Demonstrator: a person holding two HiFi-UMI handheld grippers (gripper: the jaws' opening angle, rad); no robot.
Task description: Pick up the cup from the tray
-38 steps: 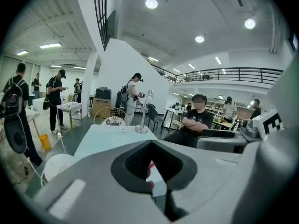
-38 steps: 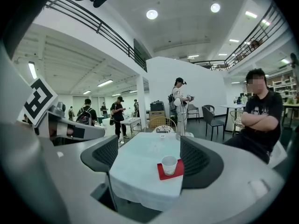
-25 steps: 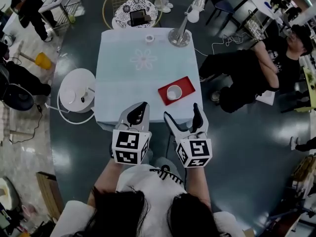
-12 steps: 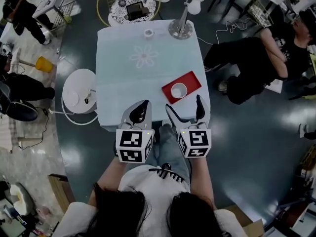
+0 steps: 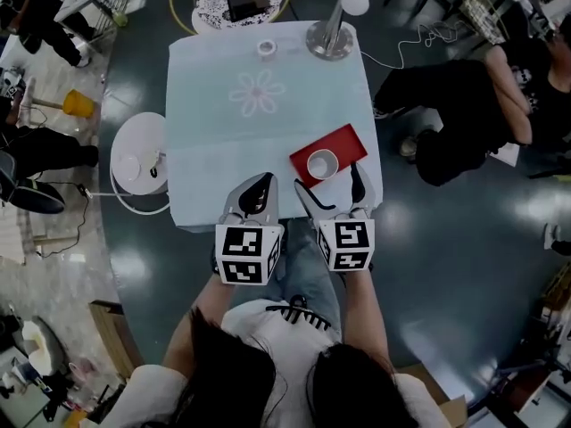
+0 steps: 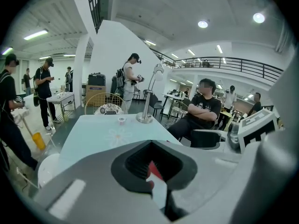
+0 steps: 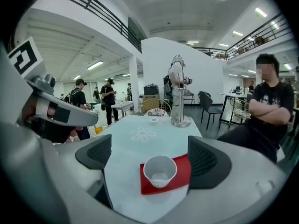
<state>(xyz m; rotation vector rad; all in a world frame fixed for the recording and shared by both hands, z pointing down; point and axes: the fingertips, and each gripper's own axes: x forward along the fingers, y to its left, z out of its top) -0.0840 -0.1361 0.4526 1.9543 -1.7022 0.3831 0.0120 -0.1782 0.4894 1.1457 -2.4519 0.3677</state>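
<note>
Here the white cup (image 7: 160, 171) stands upright on the red tray (image 7: 183, 174), near the worktop's (image 5: 223, 141) front right corner. The right hand-held gripper (image 5: 328, 192) hovers just short of it, jaws spread wide and empty. The left hand-held gripper (image 5: 257, 185), jaws closed together on nothing, is above the worktop's near edge.
</note>
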